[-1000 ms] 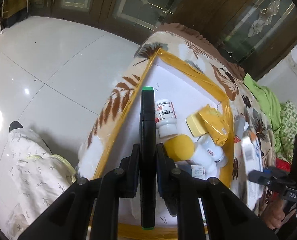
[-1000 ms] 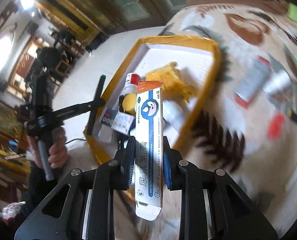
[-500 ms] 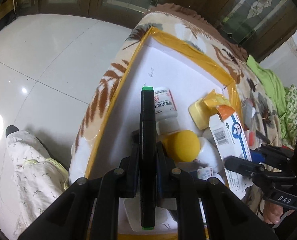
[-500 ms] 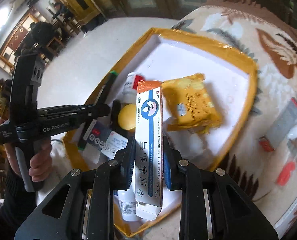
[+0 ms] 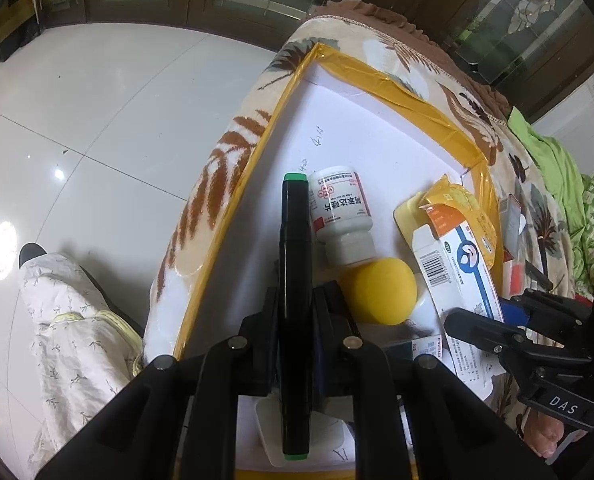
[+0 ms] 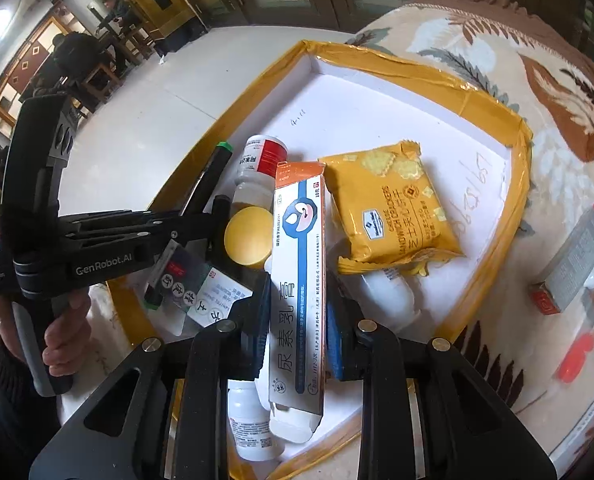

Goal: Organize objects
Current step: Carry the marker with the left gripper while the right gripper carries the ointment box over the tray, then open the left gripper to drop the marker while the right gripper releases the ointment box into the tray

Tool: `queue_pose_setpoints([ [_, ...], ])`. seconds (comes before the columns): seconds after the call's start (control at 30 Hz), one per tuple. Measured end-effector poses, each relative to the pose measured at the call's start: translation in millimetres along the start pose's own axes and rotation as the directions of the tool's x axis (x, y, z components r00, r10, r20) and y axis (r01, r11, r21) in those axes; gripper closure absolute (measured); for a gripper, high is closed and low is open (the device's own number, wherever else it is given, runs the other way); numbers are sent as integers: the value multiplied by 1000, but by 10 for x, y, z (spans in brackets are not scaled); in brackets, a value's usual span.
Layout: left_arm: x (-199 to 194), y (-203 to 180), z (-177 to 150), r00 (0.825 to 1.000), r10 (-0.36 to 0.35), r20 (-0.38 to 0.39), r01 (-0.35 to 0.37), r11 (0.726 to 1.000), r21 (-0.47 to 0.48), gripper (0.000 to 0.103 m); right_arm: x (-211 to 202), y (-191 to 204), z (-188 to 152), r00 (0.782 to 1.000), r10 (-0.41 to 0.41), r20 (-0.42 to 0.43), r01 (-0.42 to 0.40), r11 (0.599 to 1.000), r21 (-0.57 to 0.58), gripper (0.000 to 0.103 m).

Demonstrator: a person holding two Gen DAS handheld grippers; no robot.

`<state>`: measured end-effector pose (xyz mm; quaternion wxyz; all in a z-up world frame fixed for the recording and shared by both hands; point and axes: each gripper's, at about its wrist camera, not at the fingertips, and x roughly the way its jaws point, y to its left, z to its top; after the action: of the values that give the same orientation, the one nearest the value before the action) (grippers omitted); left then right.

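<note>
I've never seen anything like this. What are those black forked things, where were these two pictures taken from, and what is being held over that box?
No robot here: a person holds a hand-operated claw in each hand, each with a camera looking along its fingers. The left claw grips a black marker with green ends. The right claw grips a long ointment carton. Both hover over a white box with yellow-taped rim on a leaf-patterned blanket. Inside lie a white pill bottle, a yellow ball and a yellow cracker packet.

Three white bottles (image 6: 257, 160), one marker (image 5: 295, 300), two cartons (image 6: 299, 276) — one cracker packet (image 6: 393, 208)
</note>
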<state>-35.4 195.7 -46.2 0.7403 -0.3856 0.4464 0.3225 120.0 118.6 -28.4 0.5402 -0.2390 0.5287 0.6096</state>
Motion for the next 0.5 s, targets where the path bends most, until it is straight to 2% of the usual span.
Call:
queue_pose_setpoints([
  [0.27, -23, 9, -12, 1000, 7, 14, -7, 1000, -12, 90, 11, -65, -21, 999, 37, 11, -37, 998, 51, 77],
  [0.4, -111, 36, -6, 998, -33, 46, 34, 999, -26, 86, -19, -36, -32, 999, 36, 24, -37, 999, 38, 76],
  [0.43, -135, 48, -7, 998, -43, 56, 44, 999, -32, 81, -45, -23, -35, 999, 39, 35, -40, 999, 30, 76],
  [0.47, -165, 60, -10, 997, -45, 69, 48, 998, -39, 72, -75, -14, -33, 998, 47, 48, -48, 999, 22, 75],
  [0.5, -191, 66, -14, 996, -44, 81, 48, 998, -43, 67, -105, -7, -32, 997, 59, 57, -60, 998, 17, 69],
])
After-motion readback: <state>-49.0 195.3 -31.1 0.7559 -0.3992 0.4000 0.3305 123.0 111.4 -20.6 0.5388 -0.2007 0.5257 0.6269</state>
